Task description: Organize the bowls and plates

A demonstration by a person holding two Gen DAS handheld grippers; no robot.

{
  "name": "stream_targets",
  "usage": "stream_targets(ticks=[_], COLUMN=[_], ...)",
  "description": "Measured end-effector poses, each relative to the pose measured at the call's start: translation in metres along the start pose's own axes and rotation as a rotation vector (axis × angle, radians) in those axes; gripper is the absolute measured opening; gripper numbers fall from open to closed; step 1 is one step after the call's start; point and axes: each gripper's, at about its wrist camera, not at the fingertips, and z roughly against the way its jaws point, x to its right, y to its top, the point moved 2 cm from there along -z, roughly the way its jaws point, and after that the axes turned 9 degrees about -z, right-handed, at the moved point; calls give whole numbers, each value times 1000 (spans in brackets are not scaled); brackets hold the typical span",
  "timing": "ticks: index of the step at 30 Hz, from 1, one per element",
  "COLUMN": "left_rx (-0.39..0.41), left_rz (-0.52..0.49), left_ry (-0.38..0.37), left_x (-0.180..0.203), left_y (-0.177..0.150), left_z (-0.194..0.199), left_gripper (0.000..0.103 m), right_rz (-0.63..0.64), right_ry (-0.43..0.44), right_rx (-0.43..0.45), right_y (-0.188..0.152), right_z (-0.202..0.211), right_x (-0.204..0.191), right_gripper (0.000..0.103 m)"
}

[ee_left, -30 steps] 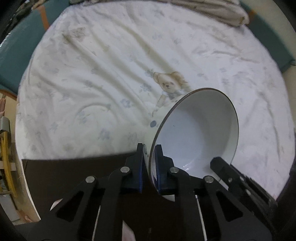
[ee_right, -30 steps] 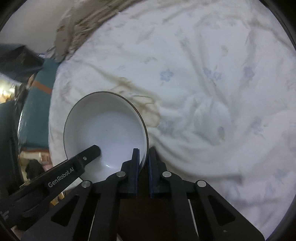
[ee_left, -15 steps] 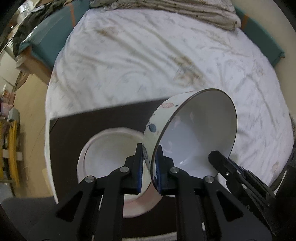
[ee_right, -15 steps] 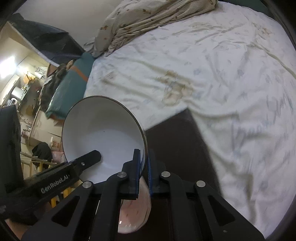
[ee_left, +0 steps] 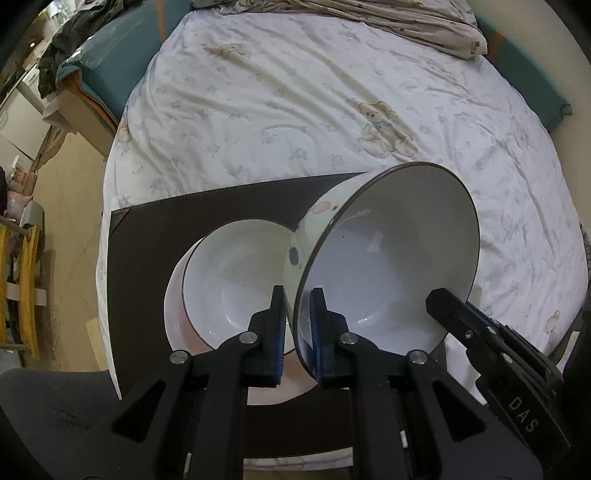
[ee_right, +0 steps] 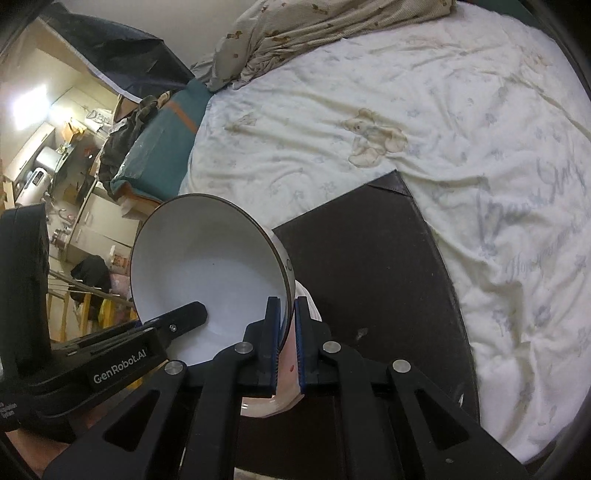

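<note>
Dim, warm indoor light, perhaps from the bright patch [ee_right: 27,107] at left; sharp centre, fisheye-bent, dark-vignetted edges.

My black fingers [ee_left: 317,325] carry blue pads. The bowl [ee_left: 388,258] is white inside, brown-rimmed, spotted pink and blue outside. The bedsheet [ee_left: 295,92] is cream with teddy bears.

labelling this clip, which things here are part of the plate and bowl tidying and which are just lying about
In the job:
- white dark-rimmed bowl with coloured dots, pinched at its rim by left claw and right claw
- second white dark-rimmed bowl
- pale pink round plate under it
- dark brown board

Lying about:
- white teddy-print bedsheet
- crumpled beige blanket
</note>
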Motion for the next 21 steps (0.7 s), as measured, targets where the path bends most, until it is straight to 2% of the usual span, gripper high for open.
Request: stream_targets(ticks=[14,21], left_rx=[10,6], left_rz=[7,30], left_ry=[22,7], left_x=[-1,-10], left_y=[-2,-5], left_z=[7,6], left_gripper=[9,10], right_rz=[19,36], right_ry=[5,4], right_rx=[2,-19], right_y=[-1,-5], right_z=[-1,-6], right_x=[-5,-9], right_gripper=[8,9])
